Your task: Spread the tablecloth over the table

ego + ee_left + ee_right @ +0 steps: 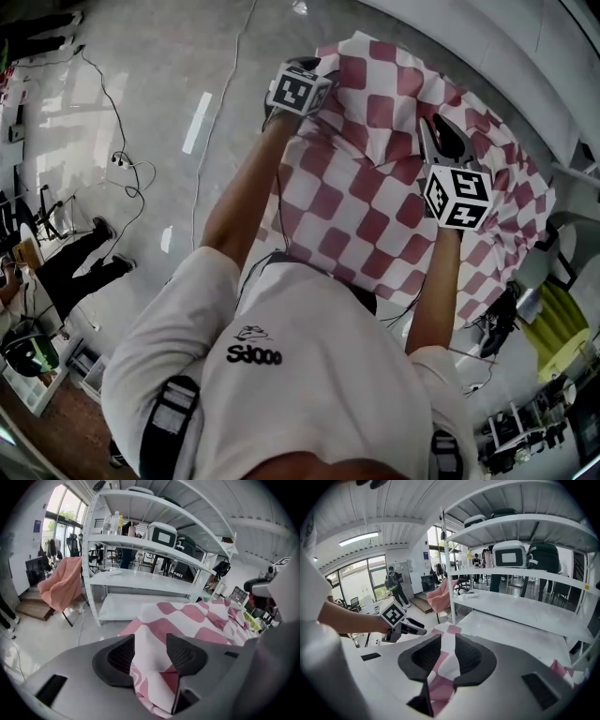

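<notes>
A red-and-white checked tablecloth (375, 187) lies rumpled in folds over the table, hiding its top. My left gripper (305, 66) is at the cloth's far left edge. In the left gripper view a fold of cloth (154, 667) hangs between its wide-apart jaws (150, 653), resting against the left pad only; the gripper is open. My right gripper (436, 131) is over the cloth's middle right. In the right gripper view cloth (440, 667) sits loosely in the gap of its parted jaws (446, 656), unpinched. The left gripper (401, 620) shows there too.
A white shelf rack (140, 550) with cases stands just beyond the table. A chair draped in pink fabric (61, 585) is to its left. Cables (122, 159) run over the glossy floor, a person (75, 262) stands at left, and a yellow object (558, 328) sits at right.
</notes>
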{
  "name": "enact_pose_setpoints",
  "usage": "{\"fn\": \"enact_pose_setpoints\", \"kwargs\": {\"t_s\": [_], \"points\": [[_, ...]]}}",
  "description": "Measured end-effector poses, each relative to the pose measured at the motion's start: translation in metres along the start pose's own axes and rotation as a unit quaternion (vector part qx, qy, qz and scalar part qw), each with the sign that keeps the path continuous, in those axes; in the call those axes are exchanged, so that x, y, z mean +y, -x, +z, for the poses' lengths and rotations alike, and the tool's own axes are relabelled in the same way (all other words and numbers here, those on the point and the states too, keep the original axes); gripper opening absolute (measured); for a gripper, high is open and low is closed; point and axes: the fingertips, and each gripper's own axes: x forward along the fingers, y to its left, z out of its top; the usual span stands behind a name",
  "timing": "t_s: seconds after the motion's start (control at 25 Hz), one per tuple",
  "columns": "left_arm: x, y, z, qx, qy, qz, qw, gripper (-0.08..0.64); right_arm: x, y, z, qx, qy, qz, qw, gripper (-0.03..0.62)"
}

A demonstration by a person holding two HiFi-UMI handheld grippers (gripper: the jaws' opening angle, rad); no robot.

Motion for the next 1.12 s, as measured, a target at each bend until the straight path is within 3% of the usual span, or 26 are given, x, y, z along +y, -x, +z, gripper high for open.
{"fn": "enact_pose_setpoints", "kwargs": {"t_s": [0.08,0.2,0.36,0.68,1.12], "points": [[0.0,-0.014,-0.009,0.02,0.004,-0.02,0.9996,0.222,-0.008,-0.003,-0.005,0.004,-0.009,-0.008,1.0,0.114],[-0.006,-0.026,-0.016,0.038,0.008,-0.054,0.9978,0.171,-0.02,-0.009,-0.008,0.011,-0.015,-0.016,1.0,0.114],[-0.012,-0.029,-0.01,0.04,-0.006,-0.081,0.9959,0.055,-0.027,-0.018,-0.009,0.017,-0.019,-0.024,0.999,0.114],[0.004,-0.033,0.011,0.004,-0.02,-0.05,0.9985,0.031,-0.034,-0.025,-0.006,0.017,-0.02,-0.036,0.999,0.114],[0.035,-0.052,0.088,-0.063,-0.051,-0.004,0.9967,0.029,-0.046,-0.039,-0.01,0.014,-0.024,-0.04,0.999,0.114]]}}
